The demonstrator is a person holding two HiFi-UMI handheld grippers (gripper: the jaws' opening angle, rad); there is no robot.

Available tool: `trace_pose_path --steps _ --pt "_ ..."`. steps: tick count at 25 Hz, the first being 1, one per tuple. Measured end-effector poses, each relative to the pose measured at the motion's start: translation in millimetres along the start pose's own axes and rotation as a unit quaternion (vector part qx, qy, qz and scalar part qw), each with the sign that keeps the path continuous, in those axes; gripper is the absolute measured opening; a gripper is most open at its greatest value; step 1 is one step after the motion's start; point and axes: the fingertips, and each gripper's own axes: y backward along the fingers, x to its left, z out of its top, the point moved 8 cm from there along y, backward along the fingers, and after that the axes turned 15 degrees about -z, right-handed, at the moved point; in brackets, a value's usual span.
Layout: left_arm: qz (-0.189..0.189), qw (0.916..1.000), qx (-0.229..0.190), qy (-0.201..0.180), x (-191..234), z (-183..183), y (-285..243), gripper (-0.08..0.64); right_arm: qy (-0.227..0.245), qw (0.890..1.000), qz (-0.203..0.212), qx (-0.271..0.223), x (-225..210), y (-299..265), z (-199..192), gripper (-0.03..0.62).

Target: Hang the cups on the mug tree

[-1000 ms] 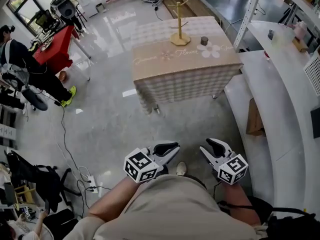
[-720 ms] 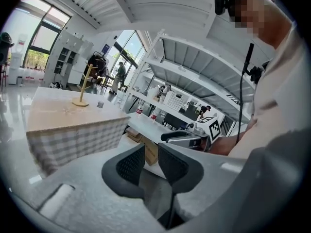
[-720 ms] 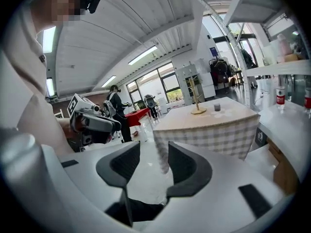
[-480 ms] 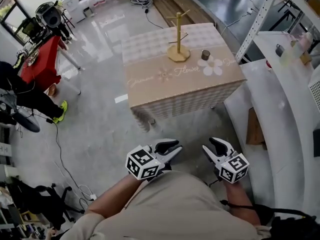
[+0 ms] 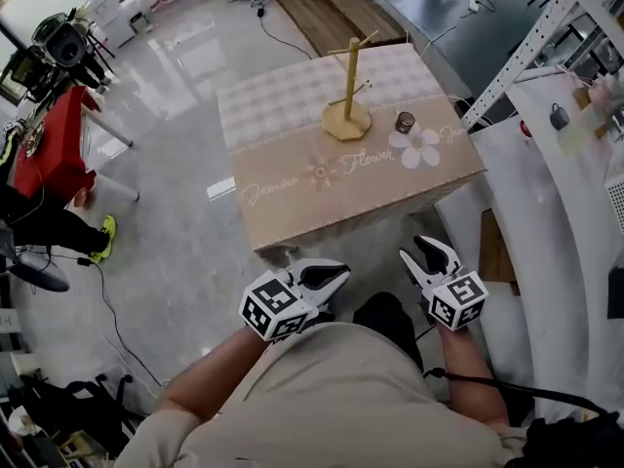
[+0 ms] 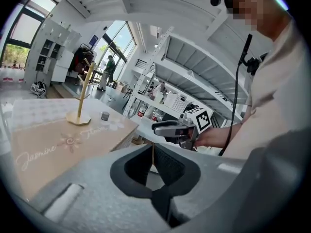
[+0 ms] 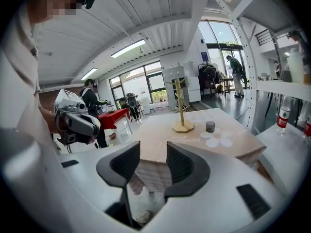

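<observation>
Jaws together and empty, the left gripper (image 5: 339,271) hovers short of the worktop (image 5: 292,213). Far on it stands the bare mug tree (image 5: 348,81), a cup (image 5: 405,122) just right of it. The right gripper (image 5: 421,249), parted and empty, seems readied for that cup.

"jasmine" and "flower" on tablecloth (image 5: 292,125)

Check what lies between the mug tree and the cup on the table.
Nothing stands there. In the head view, only bare tablecloth separates the mug tree from the cup. The right gripper view shows the same empty gap.
</observation>
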Motion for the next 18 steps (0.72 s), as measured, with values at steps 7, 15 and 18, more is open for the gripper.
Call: trace_pose_path --steps 7,15,18 --pt "0.022 0.9991 -0.013 0.034 52 23 0 0.008 0.005 1.0 0.007 0.023 -60 -92 27 0.177" --pt "0.103 0.9935 -0.035 0.034 110 92 -37 0.008 0.021 0.998 0.02 0.048 -174 -218 52 0.187" --pt "0.126 0.9904 -0.039 0.04 130 111 -53 0.008 0.042 0.997 0.013 0.059 -205 -259 56 0.236"
